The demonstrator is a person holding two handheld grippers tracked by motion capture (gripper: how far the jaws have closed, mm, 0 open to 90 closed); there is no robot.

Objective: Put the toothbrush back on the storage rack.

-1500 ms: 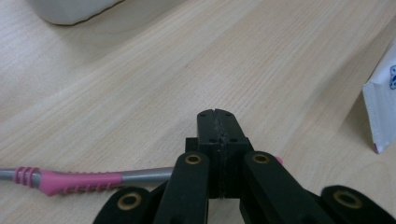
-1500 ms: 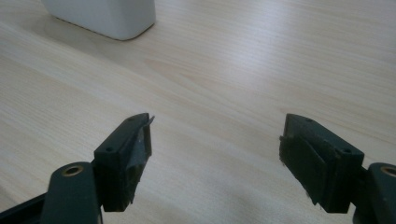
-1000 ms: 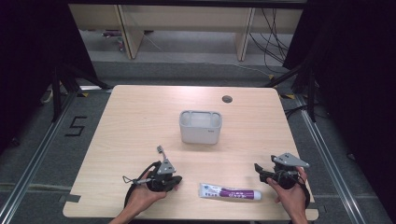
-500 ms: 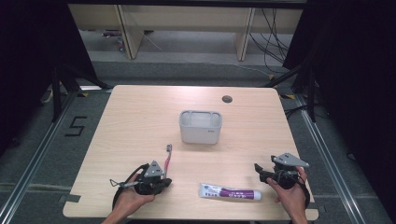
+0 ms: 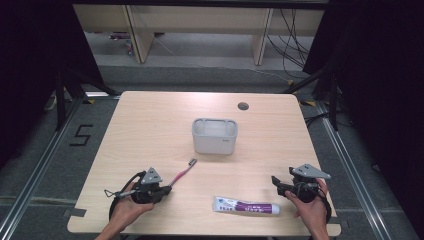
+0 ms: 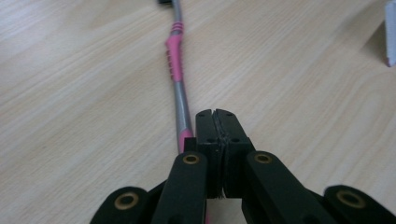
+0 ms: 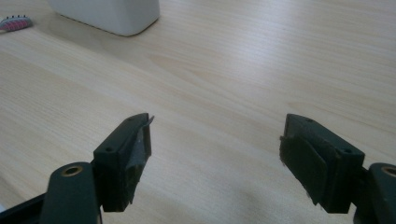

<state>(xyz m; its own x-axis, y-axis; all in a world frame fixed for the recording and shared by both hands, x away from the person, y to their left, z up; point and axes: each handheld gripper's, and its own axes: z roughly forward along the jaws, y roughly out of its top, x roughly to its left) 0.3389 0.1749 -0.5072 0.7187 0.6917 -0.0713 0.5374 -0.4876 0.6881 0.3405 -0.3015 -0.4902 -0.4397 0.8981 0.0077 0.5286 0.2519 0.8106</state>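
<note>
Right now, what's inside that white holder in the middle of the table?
From the high view, the white holder shows open compartments along its top that look empty. Its walls hide the bottom, so something small could lie there. The toothbrush and toothpaste tube lie outside it.

One readable mark: a black "5" (image 5: 82, 135) taped on the grey floor (image 5: 45, 165), just off the tabletop's left edge in the high view. The toothpaste tube (image 5: 246, 205) near the front edge has purple print on white, too small and blurred to read. No legible label on the white holder (image 5: 215, 135), the toothbrush (image 5: 182, 172) or either gripper.
</note>
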